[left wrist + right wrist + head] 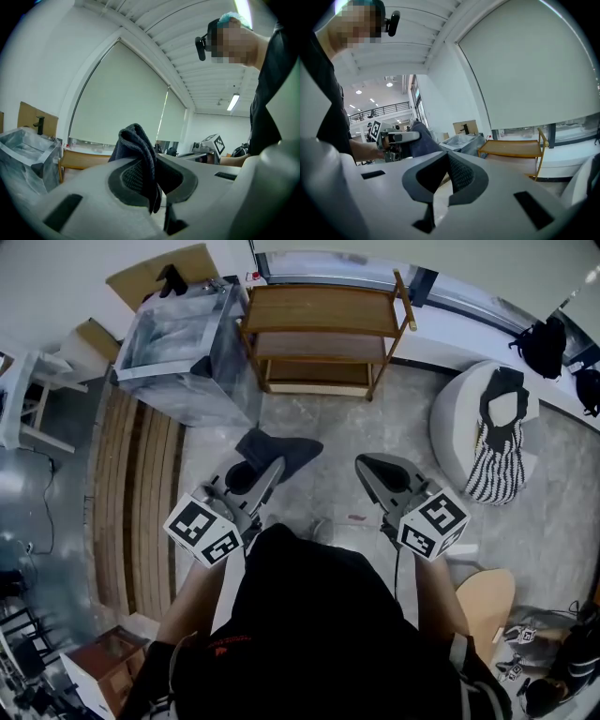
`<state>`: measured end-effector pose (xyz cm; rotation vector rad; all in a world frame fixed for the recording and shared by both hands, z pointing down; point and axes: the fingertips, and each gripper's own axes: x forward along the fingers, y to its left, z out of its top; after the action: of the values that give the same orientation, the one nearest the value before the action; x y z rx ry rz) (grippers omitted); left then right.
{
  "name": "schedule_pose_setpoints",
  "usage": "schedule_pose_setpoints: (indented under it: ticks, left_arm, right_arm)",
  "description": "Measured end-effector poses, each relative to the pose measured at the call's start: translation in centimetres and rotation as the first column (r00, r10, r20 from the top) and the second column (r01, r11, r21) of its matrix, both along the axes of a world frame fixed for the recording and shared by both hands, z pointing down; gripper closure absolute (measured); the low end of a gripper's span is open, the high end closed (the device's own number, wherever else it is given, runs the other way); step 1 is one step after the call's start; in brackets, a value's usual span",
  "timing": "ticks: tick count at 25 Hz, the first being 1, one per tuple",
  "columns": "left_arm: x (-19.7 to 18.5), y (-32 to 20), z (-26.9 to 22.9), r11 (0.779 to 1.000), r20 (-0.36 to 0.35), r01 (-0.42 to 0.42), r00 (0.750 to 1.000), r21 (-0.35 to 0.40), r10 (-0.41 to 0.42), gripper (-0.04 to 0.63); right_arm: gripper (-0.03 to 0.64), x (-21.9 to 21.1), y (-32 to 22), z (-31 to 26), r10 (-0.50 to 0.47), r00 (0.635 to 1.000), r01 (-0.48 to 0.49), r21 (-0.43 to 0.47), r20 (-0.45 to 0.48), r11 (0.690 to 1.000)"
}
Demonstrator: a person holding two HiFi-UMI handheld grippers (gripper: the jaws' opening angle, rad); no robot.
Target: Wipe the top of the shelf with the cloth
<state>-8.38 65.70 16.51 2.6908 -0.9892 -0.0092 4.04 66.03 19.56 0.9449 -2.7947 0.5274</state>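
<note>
Firmly pinched between the jaws of the left gripper (157, 185), the dark blue-grey fabric cloth (139, 146) hangs loose; the right gripper (439, 182) is closed on nothing. Best carry it to the brown wooden tiered shelf (323, 306) well ahead, then press it flat.

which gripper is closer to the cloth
Left. The left gripper is shut on the cloth, which hangs from its tip; the right gripper is shut on nothing, off to the cloth's right and apart from it.
</note>
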Motion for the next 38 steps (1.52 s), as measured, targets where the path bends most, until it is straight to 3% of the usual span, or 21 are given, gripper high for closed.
schedule_pose_setpoints:
  ticks: [19, 29, 38]
  left_arm:
    - [-0.1, -7.0, 1.3, 0.999, -0.011, 0.036, 0.999, 0.004, -0.036, 0.557]
    - [-4.4, -15.9, 3.8, 0.998, -0.023, 0.044, 0.999, -0.049, -0.045, 0.557]
    - [-8.8, -26.4, 5.2, 0.997, 0.013, -0.013, 1.0, -0.079, 0.014, 0.557]
  right_arm:
    - [0.612, 1.0, -6.1, 1.9, -0.019, 1.0, 0.018, -0.028, -0.018, 0.999]
    - [0.612, -3.5, -15.0, 4.0, -0.028, 0.999, 0.026, -0.076, -0.024, 0.997]
    - [0.612, -8.7, -25.5, 5.1, -0.014, 1.0, 0.012, -0.118, -0.018, 0.993]
